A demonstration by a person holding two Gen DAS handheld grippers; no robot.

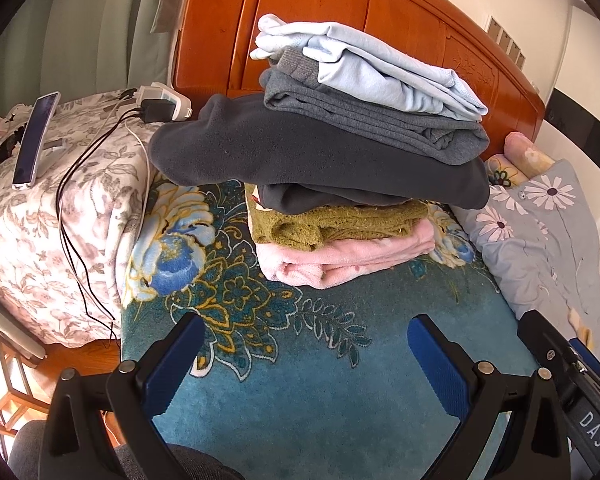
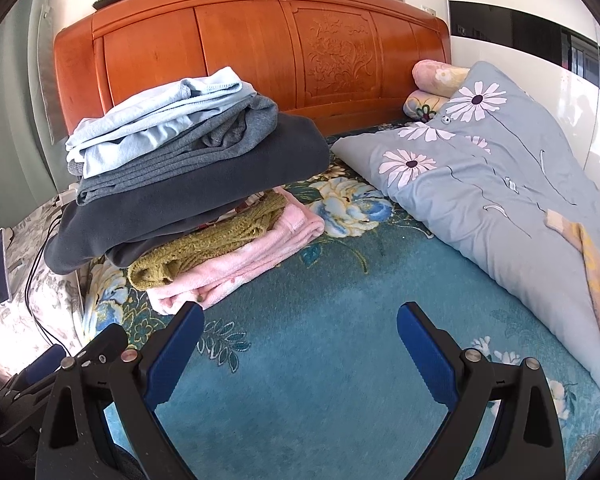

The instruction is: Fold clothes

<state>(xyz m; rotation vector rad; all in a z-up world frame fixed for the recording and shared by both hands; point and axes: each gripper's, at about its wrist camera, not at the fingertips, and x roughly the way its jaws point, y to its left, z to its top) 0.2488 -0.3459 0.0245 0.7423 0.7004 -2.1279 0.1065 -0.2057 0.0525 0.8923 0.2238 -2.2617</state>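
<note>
At the bottom of the left wrist view the left gripper [image 1: 304, 334] has its blue-padded fingers spread wide with nothing between them, hanging over bare teal floral blanket [image 1: 320, 380]. The right gripper [image 2: 300, 324] fills the bottom of its own view the same way, fingers apart and empty above the blanket; its black body also shows at the lower right edge of the left wrist view. Beyond the fingertips, in the middle of the left view and centre-left of the right view, sits the stack of folded clothes [image 1: 340, 168]: a pink fleece piece [image 1: 340, 256] at the bottom on the blanket, an olive knit [image 1: 340, 220] on it, then a wide dark grey fleece [image 1: 300, 148] that overhangs to the left, a lighter grey sweatshirt [image 1: 380, 124], and a pale blue garment [image 1: 372, 68] on top. Behind the stack rises the orange wooden headboard [image 2: 260, 48]. On the right of the right view a grey-blue daisy-print quilt [image 2: 500, 184] lies along the bed. At the left of the left view a phone [image 1: 34, 140] and a charger block with cables [image 1: 160, 106] rest on a grey floral cover [image 1: 40, 240].
</note>
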